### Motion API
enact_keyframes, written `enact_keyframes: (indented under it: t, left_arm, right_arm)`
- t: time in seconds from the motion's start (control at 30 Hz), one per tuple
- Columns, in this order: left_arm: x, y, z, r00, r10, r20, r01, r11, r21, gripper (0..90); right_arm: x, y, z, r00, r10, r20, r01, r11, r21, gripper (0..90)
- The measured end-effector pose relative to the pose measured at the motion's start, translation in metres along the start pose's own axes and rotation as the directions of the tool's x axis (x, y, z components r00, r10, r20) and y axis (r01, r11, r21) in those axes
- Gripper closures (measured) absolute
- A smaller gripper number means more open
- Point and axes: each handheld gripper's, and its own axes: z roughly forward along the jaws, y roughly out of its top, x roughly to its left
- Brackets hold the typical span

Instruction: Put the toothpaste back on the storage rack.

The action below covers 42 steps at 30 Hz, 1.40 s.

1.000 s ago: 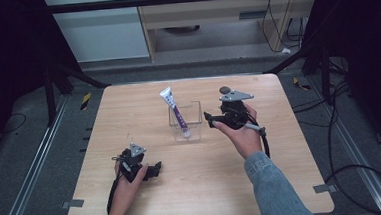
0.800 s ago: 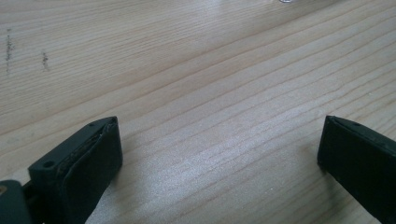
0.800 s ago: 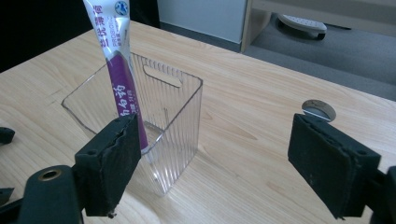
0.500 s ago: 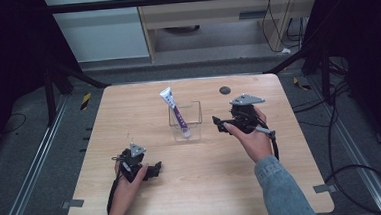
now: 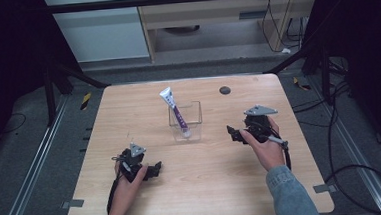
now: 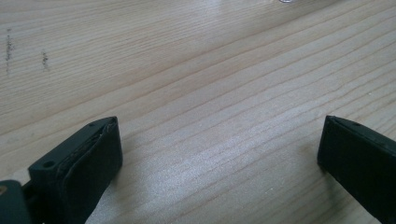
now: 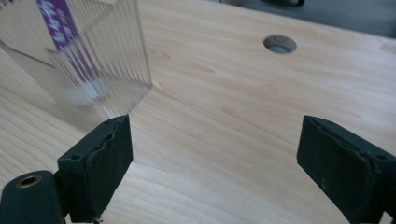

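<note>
A clear square container [image 5: 185, 120] stands in the middle of the wooden table [image 5: 198, 187], with a purple-and-white tube [image 5: 173, 108] leaning in it, cap down. In the right gripper view the container [image 7: 93, 60] and tube [image 7: 58, 23] sit at upper left. My right gripper [image 5: 233, 133] is open, low over the table right of the container, its jaws pointing left toward it; nothing lies between its fingers [image 7: 100, 163]. My left gripper [image 5: 155, 170] rests open on the table at the front left, jaws wide apart over bare wood [image 6: 215, 154].
A round dark hole [image 5: 224, 90] sits in the table at the back right, also seen as a hole [image 7: 279, 44] ahead of the right jaws. Black cables [image 5: 343, 173] and metal rails lie on the floor beside the table.
My right gripper has moved toward the person and down, from beside the container's upper right to lower on the table. The left gripper has stayed put.
</note>
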Motion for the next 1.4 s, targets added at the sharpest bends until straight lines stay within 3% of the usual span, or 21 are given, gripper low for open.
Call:
enact_keyframes:
  t: [0.1, 0.13, 0.27, 0.53, 0.8, 1.13, 1.4]
  left_arm:
    - [0.000, 0.000, 0.000, 1.0000, 0.000, 0.000, 0.000, 1.0000, 0.000, 0.0]
    - [0.000, 0.000, 0.000, 1.0000, -0.001, 0.000, 0.001, 1.0000, 0.000, 0.0]
    - [0.000, 0.000, 0.000, 1.0000, -0.001, 0.000, 0.001, 1.0000, 0.000, 0.0]
    - [0.000, 0.000, 0.000, 1.0000, -0.001, 0.000, 0.001, 1.0000, 0.000, 0.0]
    - [0.000, 0.000, 0.000, 1.0000, 0.000, 0.000, 0.000, 1.0000, 0.000, 0.0]
    - [0.000, 0.000, 0.000, 1.0000, 0.000, 0.001, 0.000, 1.0000, 0.000, 0.0]
    - [0.000, 0.000, 0.000, 1.0000, 0.002, 0.002, -0.002, 1.0000, 0.000, 0.0]
  right_arm:
    - [-0.004, -0.010, 0.002, 0.9998, 0.009, 0.015, -0.010, 1.000, 0.029, 12.6]
    - [-0.006, -0.015, 0.005, 0.9993, 0.003, 0.037, -0.006, 0.997, 0.077, 13.8]
    - [-0.011, -0.025, 0.008, 0.9990, 0.022, 0.038, -0.026, 0.993, 0.118, 13.3]
    - [-0.020, -0.042, 0.013, 0.9984, 0.020, 0.052, -0.027, 0.990, 0.135, 14.1]
    - [-0.039, -0.060, 0.015, 0.9935, 0.068, 0.091, -0.080, 0.989, 0.128, 14.1]
    - [-0.049, -0.075, 0.019, 0.9891, 0.100, 0.108, -0.115, 0.983, 0.142, 13.3]
    - [-0.048, -0.076, 0.023, 0.9915, 0.051, 0.120, -0.068, 0.986, 0.149, 10.6]
